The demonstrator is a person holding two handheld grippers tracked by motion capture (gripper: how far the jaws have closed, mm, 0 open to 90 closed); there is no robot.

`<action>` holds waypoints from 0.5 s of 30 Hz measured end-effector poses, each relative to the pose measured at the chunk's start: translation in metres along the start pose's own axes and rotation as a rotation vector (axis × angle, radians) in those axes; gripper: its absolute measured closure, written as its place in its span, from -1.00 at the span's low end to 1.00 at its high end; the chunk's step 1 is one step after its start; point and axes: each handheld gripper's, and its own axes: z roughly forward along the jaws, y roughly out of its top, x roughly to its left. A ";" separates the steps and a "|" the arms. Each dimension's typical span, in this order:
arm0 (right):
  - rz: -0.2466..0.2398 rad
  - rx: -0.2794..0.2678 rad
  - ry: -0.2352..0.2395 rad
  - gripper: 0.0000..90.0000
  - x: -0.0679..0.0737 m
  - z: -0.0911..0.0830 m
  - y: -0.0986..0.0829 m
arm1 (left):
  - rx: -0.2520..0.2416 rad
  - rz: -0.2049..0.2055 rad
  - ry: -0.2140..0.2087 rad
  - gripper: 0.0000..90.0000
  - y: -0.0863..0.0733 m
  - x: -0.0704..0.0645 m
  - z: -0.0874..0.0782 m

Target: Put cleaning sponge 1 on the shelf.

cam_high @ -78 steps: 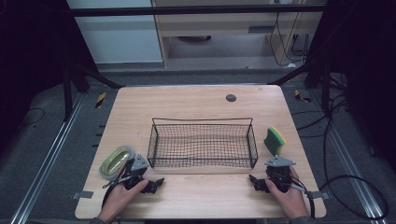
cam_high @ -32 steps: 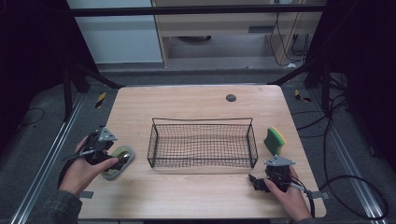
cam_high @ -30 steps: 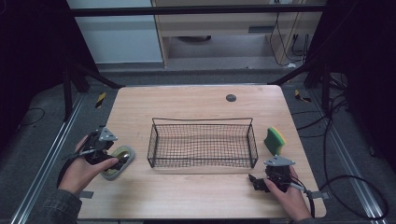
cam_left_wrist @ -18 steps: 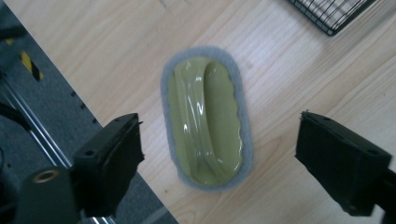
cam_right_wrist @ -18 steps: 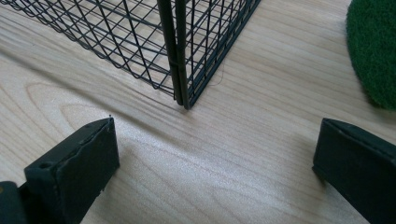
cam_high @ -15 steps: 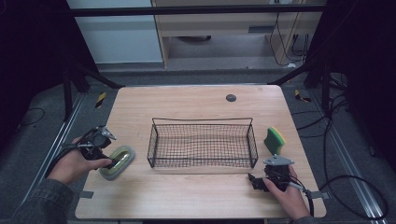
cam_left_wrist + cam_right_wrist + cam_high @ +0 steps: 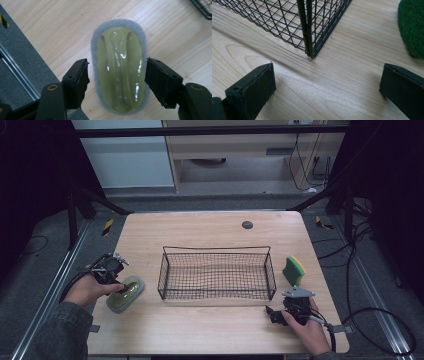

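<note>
Scrubber [image 7: 120, 71] flat on table [image 7: 210, 235], between your left gripper's [image 7: 117, 80] spread jaws; right gripper [image 7: 327, 87] likewise spread, holding nothing.

thing: scrubber pad [image 7: 120, 70], also seen at [image 7: 125, 293]
look: yellow-green shiny top, grey fuzzy rim, long and round
pose: lying flat, top up
place: just left of the wire basket [image 7: 217, 272], not touching it
</note>
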 end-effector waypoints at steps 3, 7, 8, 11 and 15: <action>-0.007 0.000 -0.001 -0.99 0.000 0.000 0.000 | 0.005 -0.015 -0.029 -0.14 0.002 0.004 0.003; -0.011 -0.002 -0.002 -0.98 0.000 0.000 -0.001 | 0.038 -0.016 -0.044 0.02 0.002 0.003 0.009; -0.014 -0.002 -0.002 -0.98 -0.001 -0.001 -0.001 | 0.042 -0.017 -0.043 0.04 0.002 0.004 0.009; -0.008 0.001 -0.003 -0.98 0.000 -0.001 -0.001 | 0.038 -0.032 -0.050 0.11 0.002 0.007 0.009; -0.009 0.000 -0.003 -0.98 0.000 -0.001 -0.001 | 0.049 -0.030 -0.084 0.14 0.000 0.006 0.011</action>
